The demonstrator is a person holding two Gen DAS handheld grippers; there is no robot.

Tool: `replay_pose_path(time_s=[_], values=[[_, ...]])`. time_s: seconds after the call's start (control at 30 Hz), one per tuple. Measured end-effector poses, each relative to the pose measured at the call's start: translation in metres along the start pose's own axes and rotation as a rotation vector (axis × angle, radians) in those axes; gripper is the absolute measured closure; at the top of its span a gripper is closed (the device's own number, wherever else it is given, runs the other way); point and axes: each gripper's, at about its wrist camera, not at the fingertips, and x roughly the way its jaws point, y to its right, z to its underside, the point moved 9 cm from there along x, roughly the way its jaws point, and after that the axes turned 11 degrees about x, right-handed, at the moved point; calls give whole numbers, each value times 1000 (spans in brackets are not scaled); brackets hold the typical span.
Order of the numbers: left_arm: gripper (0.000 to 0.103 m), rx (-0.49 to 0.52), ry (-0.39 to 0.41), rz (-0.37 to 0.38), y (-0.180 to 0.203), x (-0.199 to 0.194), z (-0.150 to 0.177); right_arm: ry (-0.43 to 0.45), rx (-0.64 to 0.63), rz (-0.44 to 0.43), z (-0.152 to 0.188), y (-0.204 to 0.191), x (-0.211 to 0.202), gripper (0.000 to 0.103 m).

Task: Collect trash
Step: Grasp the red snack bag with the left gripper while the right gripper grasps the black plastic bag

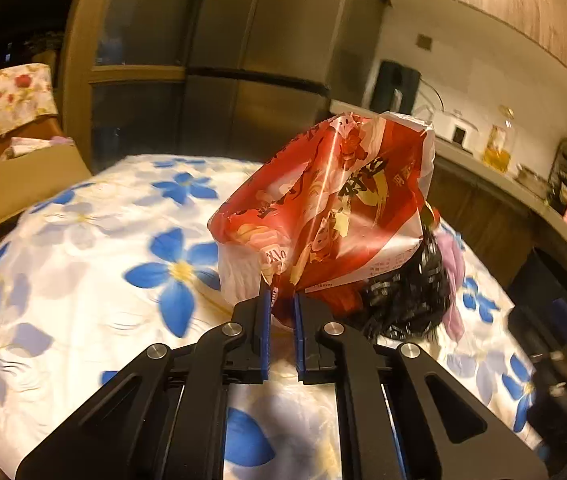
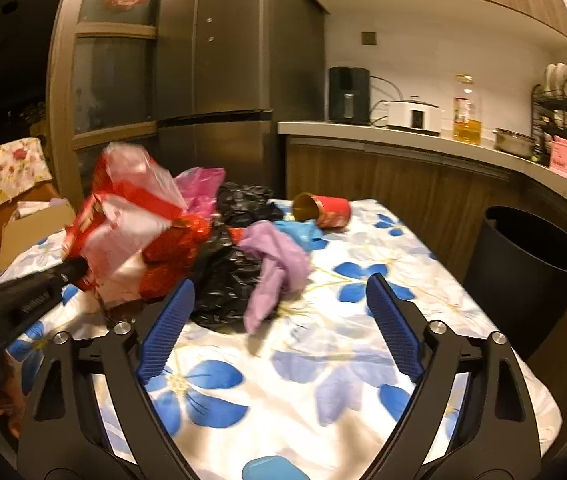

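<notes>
My left gripper [image 1: 282,300] is matte black plastic, built from angular linkage arms with long triangular cut-outs. Round silver pivot pins sit at each joint, four across the front. Each finger carries a flat blue pad [image 1: 266,332] with fine ridges on its inner face.

My right gripper [image 2: 279,320] has the same build: black arms, triangular openings, silver pins at the joints, and ribbed blue pads [image 2: 167,330] on both fingers. From the right wrist camera, the left gripper's side shows as a black tapering bar with small white lettering, too blurred to read.
</notes>
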Motion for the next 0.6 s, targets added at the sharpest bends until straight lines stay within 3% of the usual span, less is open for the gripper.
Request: replay_pose_path(time_s=[0.17,0.43,0.5,0.6], values=[[94,-38,25,-36,-16,-12,-5,-17,-32,-50,4,-25,20,36],[94,-40,19,-55,-24,-14,-4,-80,-56,-64,12,-44,64,45],[94,-39,18,-54,-24,-13,-4,-115,-47,-68,15,-45,73,51],[94,-38,15,-55,-23,-12,-3,-162,-31,-78,21,-43,83,69]])
